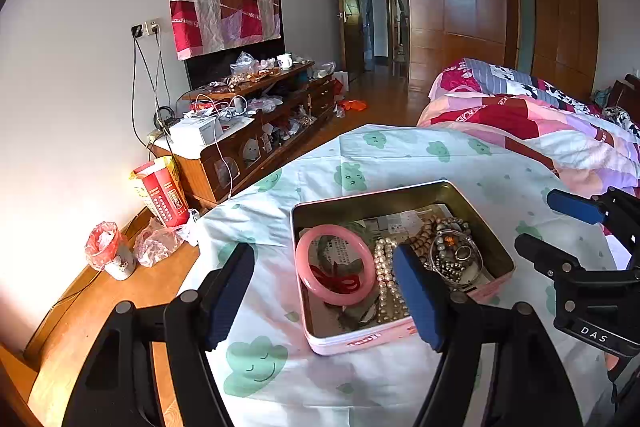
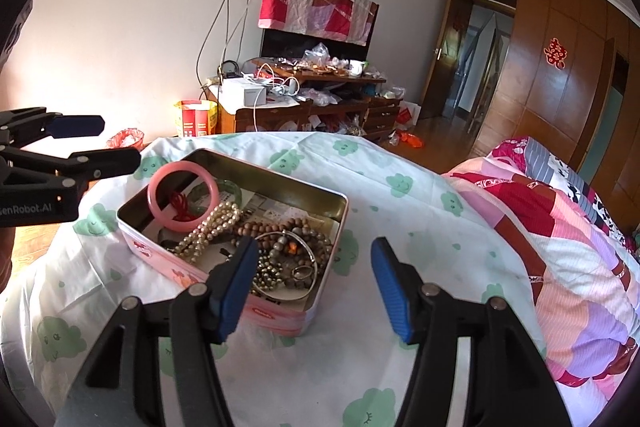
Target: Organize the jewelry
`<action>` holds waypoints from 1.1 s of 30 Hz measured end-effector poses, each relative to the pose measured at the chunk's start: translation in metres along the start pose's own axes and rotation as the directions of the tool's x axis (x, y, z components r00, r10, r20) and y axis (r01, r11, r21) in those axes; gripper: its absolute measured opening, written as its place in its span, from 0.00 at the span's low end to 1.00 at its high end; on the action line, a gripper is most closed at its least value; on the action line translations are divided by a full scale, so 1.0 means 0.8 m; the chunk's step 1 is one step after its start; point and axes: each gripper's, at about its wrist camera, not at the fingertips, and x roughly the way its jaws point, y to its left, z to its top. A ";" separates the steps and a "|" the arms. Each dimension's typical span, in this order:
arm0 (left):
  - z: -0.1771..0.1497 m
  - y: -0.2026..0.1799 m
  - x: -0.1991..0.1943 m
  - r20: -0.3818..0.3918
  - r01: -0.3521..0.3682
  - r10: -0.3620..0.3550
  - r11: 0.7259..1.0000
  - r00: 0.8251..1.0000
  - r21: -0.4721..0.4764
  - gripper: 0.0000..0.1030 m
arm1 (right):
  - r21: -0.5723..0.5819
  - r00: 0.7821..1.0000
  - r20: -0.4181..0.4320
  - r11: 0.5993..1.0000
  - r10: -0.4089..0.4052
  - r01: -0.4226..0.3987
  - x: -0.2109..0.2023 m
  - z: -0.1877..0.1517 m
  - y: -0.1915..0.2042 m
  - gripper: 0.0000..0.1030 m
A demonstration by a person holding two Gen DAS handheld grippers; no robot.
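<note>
An open pink tin sits on the cloth-covered table. It holds a pink bangle, pearl strands, brown wooden beads and a silver bangle with metal beads. My left gripper hovers open over the tin's near left side, nothing between its blue pads. My right gripper stands open at the tin's right corner, also holding nothing.
The table cloth is white with green clouds. A bed with a patchwork quilt lies to the right. A cluttered wooden TV cabinet stands by the wall, with a red box and a small bin on the floor.
</note>
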 end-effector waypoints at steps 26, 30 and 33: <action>-0.001 0.002 0.007 -0.026 0.003 -0.004 1.000 1.000 -0.017 0.70 | -0.002 1.000 0.003 1.000 -0.014 0.014 -0.001 -0.007 -0.006 0.59; -0.001 0.002 0.007 -0.027 -0.006 0.005 1.000 1.000 -0.013 0.70 | -0.005 1.000 0.006 1.000 -0.018 0.018 -0.002 -0.005 -0.007 0.62; -0.001 0.004 0.010 -0.036 -0.009 0.009 1.000 0.999 -0.013 0.70 | -0.006 1.000 0.005 1.000 -0.017 0.017 -0.002 -0.005 -0.007 0.62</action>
